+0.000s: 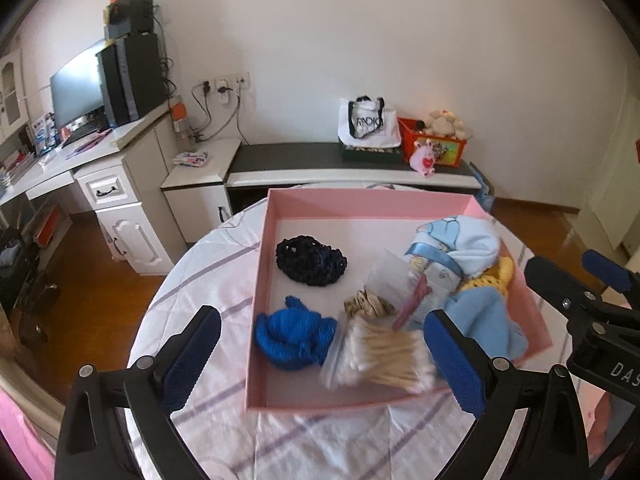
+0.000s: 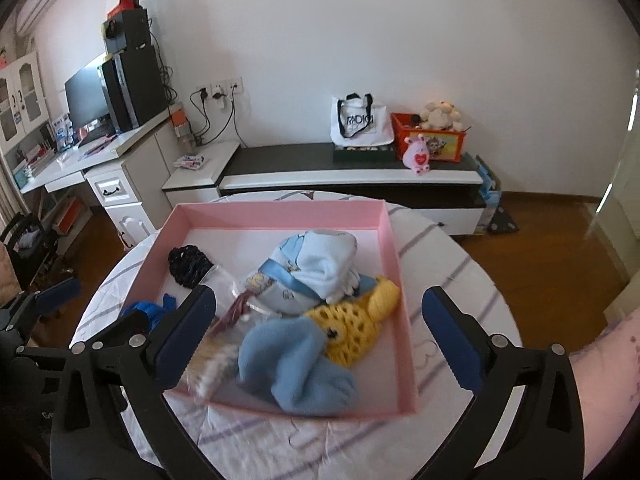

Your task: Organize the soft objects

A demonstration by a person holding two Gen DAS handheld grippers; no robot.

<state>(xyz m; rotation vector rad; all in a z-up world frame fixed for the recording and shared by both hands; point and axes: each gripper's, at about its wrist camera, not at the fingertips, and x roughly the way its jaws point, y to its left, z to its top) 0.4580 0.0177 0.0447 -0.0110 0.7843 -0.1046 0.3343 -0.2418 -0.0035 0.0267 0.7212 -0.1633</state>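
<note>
Box [image 2: 384, 256] on table [image 2: 440, 264], soft items [image 2: 296, 364] inside, cabinet [image 2: 352, 176] behind

Right hand-held gripper [image 2: 320, 336] wide open, nothing between pads. Pink box [image 2: 394, 280] on round counter [image 2: 460, 280] holds blue fleece [image 2: 292, 364], yellow knit piece [image 2: 360, 320], pale blue bundle [image 2: 320, 272], black scrunchie [image 2: 188, 266].

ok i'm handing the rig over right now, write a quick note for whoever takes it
Left gripper: open, empty, above the near edge of the pink box.
Right gripper: open, empty, over the box's near right part.
In the box: black knit piece, blue knit piece, bag of cotton swabs, light blue bundle, yellow knit piece, blue fleece cloth.
Done: every soft item in view is boxed.
Left: tidy the pile on the right if wanted.
</note>
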